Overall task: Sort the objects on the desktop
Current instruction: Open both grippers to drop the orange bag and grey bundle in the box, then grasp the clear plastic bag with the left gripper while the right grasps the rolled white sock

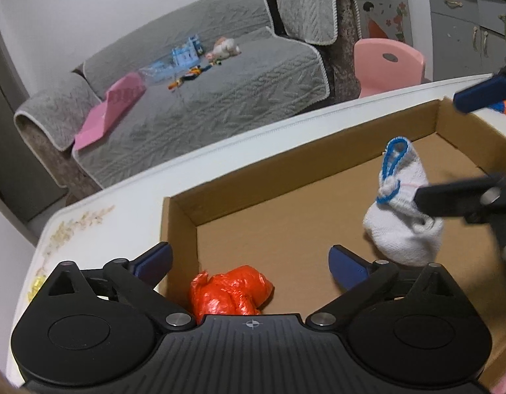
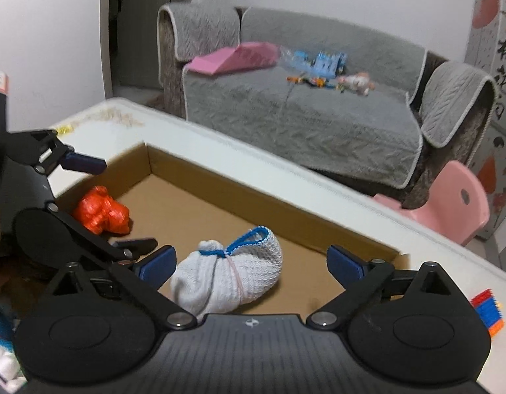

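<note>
A shallow cardboard box [image 2: 220, 193] sits on the white tabletop [image 1: 128, 207]. Both claws stand wide open, gripping nothing. The white sock bundle [image 2: 226, 279] lies just ahead of the right claw [image 2: 251, 264], long axis across its gap; the orange bag [image 1: 231, 290] sits in the box's near-left corner under the left claw [image 1: 251, 262]. Only the right view shows bright blocks [image 2: 487, 315] outside the box.
</note>
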Available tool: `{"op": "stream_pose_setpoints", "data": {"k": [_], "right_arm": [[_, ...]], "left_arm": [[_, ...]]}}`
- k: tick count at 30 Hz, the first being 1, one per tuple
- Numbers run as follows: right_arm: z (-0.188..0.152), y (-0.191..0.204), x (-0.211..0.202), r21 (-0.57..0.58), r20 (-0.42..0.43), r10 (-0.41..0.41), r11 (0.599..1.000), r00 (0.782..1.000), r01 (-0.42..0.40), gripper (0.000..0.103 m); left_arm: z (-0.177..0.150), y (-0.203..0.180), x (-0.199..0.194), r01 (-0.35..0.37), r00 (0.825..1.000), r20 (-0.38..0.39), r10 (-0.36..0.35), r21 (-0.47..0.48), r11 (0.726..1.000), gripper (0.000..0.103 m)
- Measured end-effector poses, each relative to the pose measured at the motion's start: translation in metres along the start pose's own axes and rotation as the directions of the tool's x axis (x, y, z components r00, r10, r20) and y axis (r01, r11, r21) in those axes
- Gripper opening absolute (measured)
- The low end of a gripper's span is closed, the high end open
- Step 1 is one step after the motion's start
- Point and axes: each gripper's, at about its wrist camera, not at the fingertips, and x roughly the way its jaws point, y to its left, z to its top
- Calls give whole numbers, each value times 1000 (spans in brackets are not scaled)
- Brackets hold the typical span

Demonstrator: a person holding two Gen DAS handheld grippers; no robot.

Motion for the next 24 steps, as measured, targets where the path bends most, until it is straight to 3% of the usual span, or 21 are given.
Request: {"op": "stream_pose_setpoints", "data": {"k": [8, 12, 16, 21, 24], "right_arm": [[-26, -2, -84, 103, 164, -9, 995, 986, -8, 102], [-55, 0, -111, 162, 192, -2, 986, 981, -30, 102], [-80, 9, -118, 180, 176, -19, 984, 984, -13, 102], [-105, 9, -113, 189, 125, -39, 982, 991, 15, 102], [-116, -2, -108, 221, 101, -58, 975, 993, 34, 102]], "left_arm": [[-17, 34, -66, 48, 996, 81, -45, -33, 998, 103], [-53, 69, -100, 23, 996, 92, -11, -126, 992, 103], [-97, 94, -112, -16, 997, 66, 28, -178, 984, 103], [-147, 101, -101, 26, 999, -31, -35, -237, 971, 103], [-153, 97, -99, 53, 998, -10, -57, -216, 975, 103]]}}
